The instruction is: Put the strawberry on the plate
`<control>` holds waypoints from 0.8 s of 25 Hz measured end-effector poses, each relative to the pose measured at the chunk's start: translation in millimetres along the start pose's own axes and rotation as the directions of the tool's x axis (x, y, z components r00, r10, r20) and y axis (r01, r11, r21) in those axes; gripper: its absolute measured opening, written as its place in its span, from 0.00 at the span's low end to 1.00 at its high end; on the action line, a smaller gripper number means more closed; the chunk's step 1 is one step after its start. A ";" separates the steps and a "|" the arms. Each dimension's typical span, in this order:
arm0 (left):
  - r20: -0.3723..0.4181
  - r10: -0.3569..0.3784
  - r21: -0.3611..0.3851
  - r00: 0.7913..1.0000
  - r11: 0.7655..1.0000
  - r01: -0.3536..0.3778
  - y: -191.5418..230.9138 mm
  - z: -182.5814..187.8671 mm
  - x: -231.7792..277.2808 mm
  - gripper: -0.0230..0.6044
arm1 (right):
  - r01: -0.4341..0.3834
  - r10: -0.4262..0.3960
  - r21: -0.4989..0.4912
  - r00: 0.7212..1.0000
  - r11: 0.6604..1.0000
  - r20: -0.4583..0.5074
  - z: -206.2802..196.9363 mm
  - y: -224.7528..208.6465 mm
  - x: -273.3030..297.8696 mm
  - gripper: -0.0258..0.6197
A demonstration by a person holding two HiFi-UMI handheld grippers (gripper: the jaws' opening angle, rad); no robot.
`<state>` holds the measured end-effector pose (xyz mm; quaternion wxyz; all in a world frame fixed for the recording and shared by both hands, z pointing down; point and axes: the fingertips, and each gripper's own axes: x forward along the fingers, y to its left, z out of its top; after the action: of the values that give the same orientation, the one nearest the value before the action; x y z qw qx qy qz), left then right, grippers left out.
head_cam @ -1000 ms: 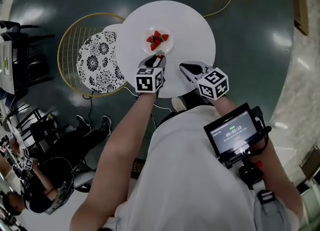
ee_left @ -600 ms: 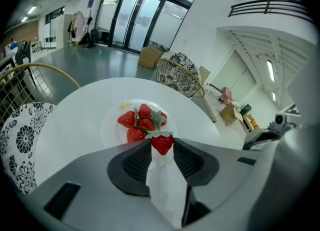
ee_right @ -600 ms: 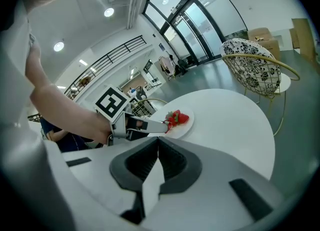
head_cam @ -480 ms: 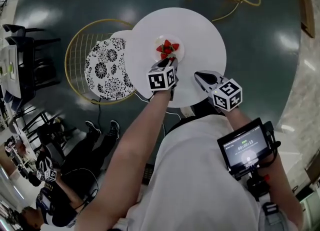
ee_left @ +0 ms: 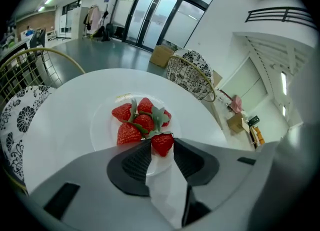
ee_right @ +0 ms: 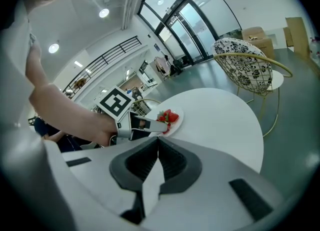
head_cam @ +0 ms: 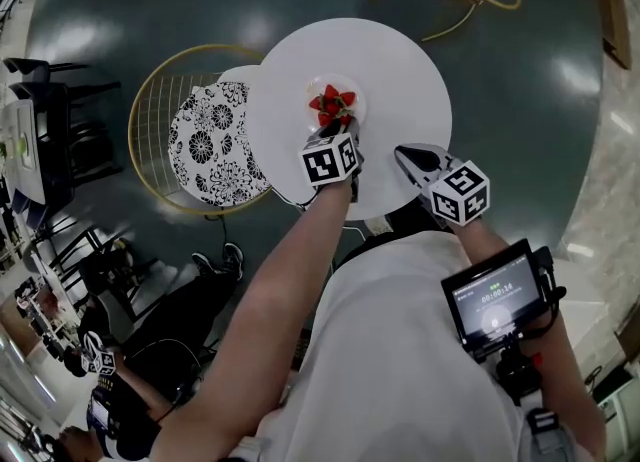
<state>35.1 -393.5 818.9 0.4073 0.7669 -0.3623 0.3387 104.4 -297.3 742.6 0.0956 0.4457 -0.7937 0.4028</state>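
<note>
Left gripper (ee_left: 161, 149) has edged in over the plate (ee_left: 101, 127) rim, jaws still clamped on the strawberry (ee_left: 162, 141), right beside the other berries (ee_left: 131, 125). Looks like it just needs letting go. Right gripper (ee_right: 157, 144) is closed and empty.

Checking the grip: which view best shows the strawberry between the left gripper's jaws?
The left gripper view: the strawberry sits large between both pads. In the head view and right gripper view it is a red speck at the tip of the left gripper.
</note>
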 end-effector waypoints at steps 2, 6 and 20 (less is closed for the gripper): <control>0.011 0.002 0.007 1.000 1.000 -0.002 -0.8 1.5 1.3 0.27 | -0.003 0.003 -0.001 1.000 1.000 0.000 1.2 -2.3 1.0 0.05; 0.025 -0.034 0.007 0.999 0.999 0.034 -4.1 4.0 -0.4 0.27 | -0.009 0.009 -0.005 1.000 1.000 -0.004 4.3 -3.7 2.2 0.05; 0.126 -0.079 0.155 0.989 0.986 0.059 -3.2 2.4 -59.6 0.27 | -0.035 0.037 -0.058 0.998 0.998 0.042 26.3 18.2 1.9 0.05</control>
<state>8.0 -377.6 768.1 0.3349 0.8283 -0.3348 0.2996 94.5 -312.5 716.2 0.0837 0.4371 -0.8146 0.3719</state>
